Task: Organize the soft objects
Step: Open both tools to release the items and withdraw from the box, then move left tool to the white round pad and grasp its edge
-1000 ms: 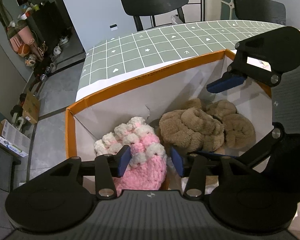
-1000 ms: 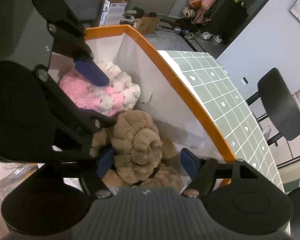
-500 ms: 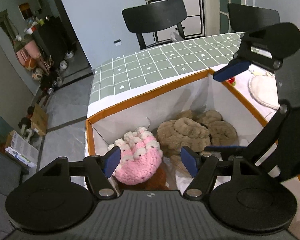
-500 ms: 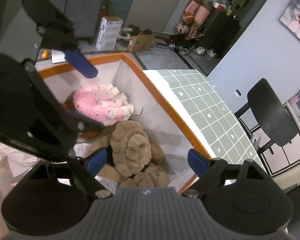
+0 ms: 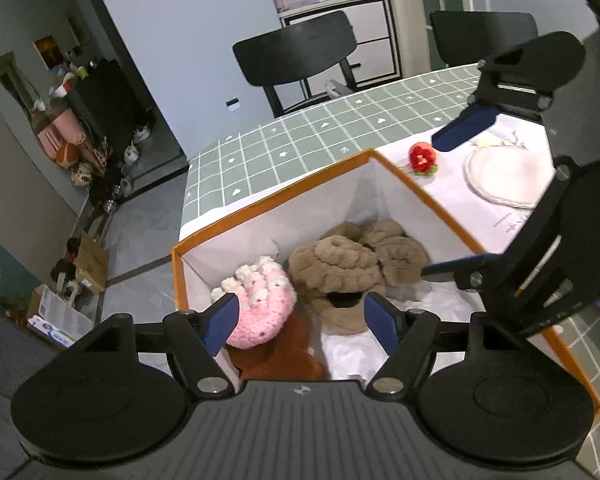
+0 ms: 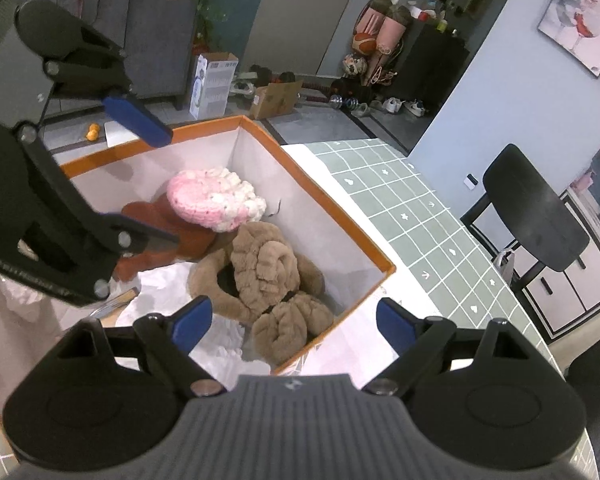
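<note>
An orange-rimmed box point(image 5: 260, 204) point(image 6: 332, 208) with white inner walls stands on the table. Inside lie a pink and white knitted hat point(image 5: 260, 300) point(image 6: 214, 198), a tan plush toy point(image 5: 340, 264) point(image 6: 268, 268) and a rust-brown soft item point(image 5: 284, 352) point(image 6: 156, 224) on white paper. My left gripper point(image 5: 302, 320) is open and empty above the box's near side. My right gripper point(image 6: 292, 320) is open and empty above the box's corner. Each gripper shows in the other's view.
On the white cloth beyond the box lie a small red knitted flower point(image 5: 422, 158) and a cream round pad point(image 5: 508, 176). The green checked tablecloth point(image 5: 320, 140) covers the table. Two black chairs point(image 5: 300, 56) stand behind it. Floor clutter lies at the left.
Both grippers have risen up and back out of the box and opened wider. The pink hat and the tan plush stay in the box.
</note>
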`<state>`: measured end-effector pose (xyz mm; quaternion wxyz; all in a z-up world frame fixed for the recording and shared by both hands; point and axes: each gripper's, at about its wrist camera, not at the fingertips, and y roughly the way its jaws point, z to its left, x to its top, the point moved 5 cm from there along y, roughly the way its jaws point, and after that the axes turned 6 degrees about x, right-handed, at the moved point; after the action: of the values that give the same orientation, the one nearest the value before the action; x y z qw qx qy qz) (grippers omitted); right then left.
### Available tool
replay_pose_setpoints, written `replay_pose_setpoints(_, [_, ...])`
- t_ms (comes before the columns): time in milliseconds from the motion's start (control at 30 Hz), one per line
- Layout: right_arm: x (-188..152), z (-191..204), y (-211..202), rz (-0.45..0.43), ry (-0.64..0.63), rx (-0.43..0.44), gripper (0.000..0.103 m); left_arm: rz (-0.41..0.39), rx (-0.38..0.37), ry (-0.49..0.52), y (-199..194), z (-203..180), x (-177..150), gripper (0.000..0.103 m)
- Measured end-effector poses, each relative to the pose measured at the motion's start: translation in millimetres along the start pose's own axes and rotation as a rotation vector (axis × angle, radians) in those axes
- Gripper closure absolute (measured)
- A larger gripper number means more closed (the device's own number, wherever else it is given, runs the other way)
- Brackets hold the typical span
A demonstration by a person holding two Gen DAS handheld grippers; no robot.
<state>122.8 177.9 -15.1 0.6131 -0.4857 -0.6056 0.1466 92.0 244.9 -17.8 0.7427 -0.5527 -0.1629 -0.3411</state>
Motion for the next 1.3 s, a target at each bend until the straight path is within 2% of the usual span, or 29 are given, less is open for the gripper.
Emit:
replay_pose_setpoints(433, [-37,-2,-52,-0.071,0.059,0.026,0.015,-0.084,-0.044,0.023,-39,-37,3,0.017])
replay_pose_setpoints(700, [-75,-8,-77,-0.059,0.117,0.004,0.015,-0.104,-0.103,0.015,-43,-69,6,0.017])
replay_pose_setpoints(933, [-116,-19,-101,-0.05,0.202,-0.035,0.015,-0.128,-0.153,0.002,-47,-96,12,0.017])
replay_pose_setpoints(1133, [-158,-34,-128,-0.101,0.297,-0.019,0.015,-0.137,-0.227,-0.003,-44,-123,17,0.017])
replay_pose_setpoints(1300, [-187,-57,-135,-0.139,0.375,-0.038,0.015,-0.127,-0.256,0.005,-34,-143,24,0.017])
